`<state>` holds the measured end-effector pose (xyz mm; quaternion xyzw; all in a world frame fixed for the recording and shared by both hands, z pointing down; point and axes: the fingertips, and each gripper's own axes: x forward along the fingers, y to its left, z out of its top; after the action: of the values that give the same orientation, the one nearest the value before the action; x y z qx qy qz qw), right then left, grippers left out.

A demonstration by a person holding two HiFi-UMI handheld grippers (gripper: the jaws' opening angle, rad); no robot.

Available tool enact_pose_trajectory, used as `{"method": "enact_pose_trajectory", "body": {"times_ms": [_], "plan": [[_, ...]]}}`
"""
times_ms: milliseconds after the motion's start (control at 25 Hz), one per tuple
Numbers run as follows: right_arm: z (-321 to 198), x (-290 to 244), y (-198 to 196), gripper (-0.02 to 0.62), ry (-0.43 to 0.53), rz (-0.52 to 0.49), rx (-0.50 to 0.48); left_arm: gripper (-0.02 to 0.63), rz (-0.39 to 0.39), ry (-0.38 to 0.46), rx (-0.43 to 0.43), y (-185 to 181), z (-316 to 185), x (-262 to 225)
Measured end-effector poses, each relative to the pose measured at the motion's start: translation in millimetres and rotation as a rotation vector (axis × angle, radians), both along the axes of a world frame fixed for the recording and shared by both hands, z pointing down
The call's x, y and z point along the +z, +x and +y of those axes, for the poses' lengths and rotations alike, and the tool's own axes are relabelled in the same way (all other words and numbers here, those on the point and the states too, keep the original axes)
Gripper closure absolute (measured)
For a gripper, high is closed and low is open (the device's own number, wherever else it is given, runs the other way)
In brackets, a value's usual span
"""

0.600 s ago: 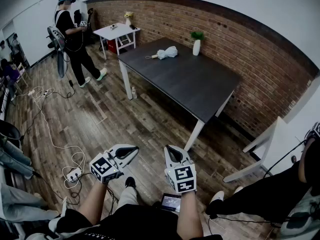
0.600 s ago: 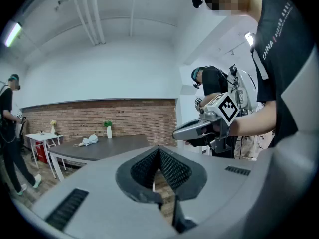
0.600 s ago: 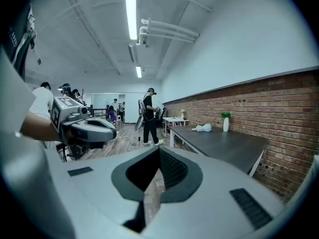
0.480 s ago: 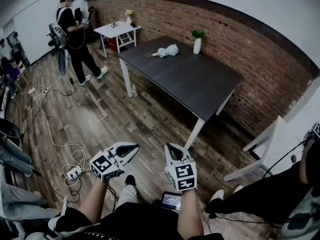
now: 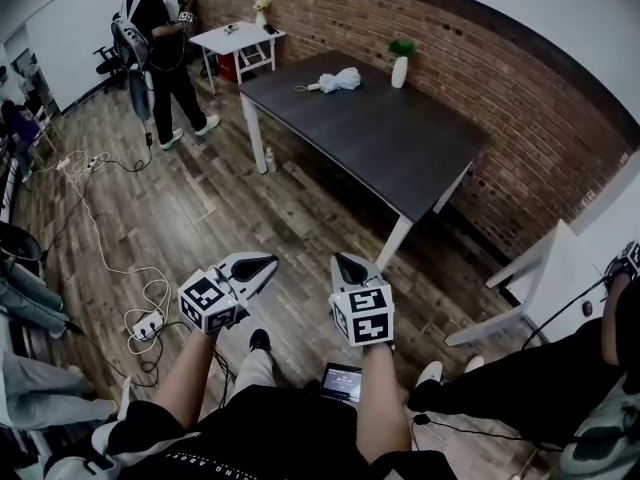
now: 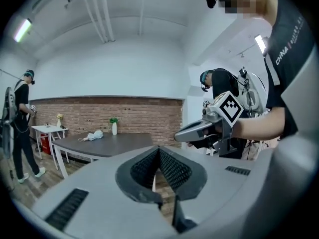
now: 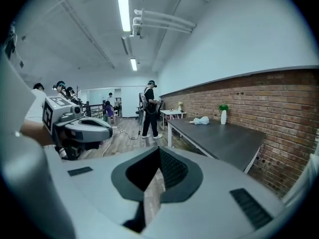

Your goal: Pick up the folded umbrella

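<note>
- On the left gripper: jaws closed, ribbed pads meeting at the tips, nothing held between them; only wooden floor visible through the small gap lower down.
- On the right gripper: jaws closed in the same way, tip against tip, also empty.
- Both held side by side, a little apart, low in front of the body over the wooden floor, well apart from the table.
- Below the right gripper, a small lit screen, partly covered by the forearm; content too small to read.
- To the left on the floor, a white power strip and loose cables, running out toward the left edge of the head view.
- Further out, a dark table along the brick wall, on white legs, the far ones hidden under the top.
- On its far end, the folded umbrella, pale, lying flat, handle toward the left; small and hard to make out in detail.
- Near it but apart from it, a white vase with a green plant, close to the wall.
- Beyond the dark table, a small white table with small things on top, impossible to identify.
- Beside that, a standing person in black, head partly cut off by the top edge.
- At the right edge, another person in black, only partly in the picture, and a white piece of furniture, cut off too.
</note>
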<state>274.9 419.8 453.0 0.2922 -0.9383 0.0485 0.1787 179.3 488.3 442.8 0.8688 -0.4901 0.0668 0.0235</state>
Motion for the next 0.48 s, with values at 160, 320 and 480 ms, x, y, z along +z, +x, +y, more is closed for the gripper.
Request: {"method": "enact_pose_trajectory", "body": {"times_ms": [160,320,480], "plan": [[-24.5,-51.8,-26.4,0.586,0.096,0.022,-0.077,0.603,-0.035,0.009,0.071,4.7,-32.8,-35.4],[-42.5,-91.0,-49.6,0.586,0.145,0.063,-0.174,0.603,-0.074,0.059,0.134,11.7,-71.0,-76.9],[-66.3,-101.8,-47.9,0.586,0.095,-0.022,-0.105,0.603,0.043,0.134,0.135,15.5,-95.6,-92.2]]}}
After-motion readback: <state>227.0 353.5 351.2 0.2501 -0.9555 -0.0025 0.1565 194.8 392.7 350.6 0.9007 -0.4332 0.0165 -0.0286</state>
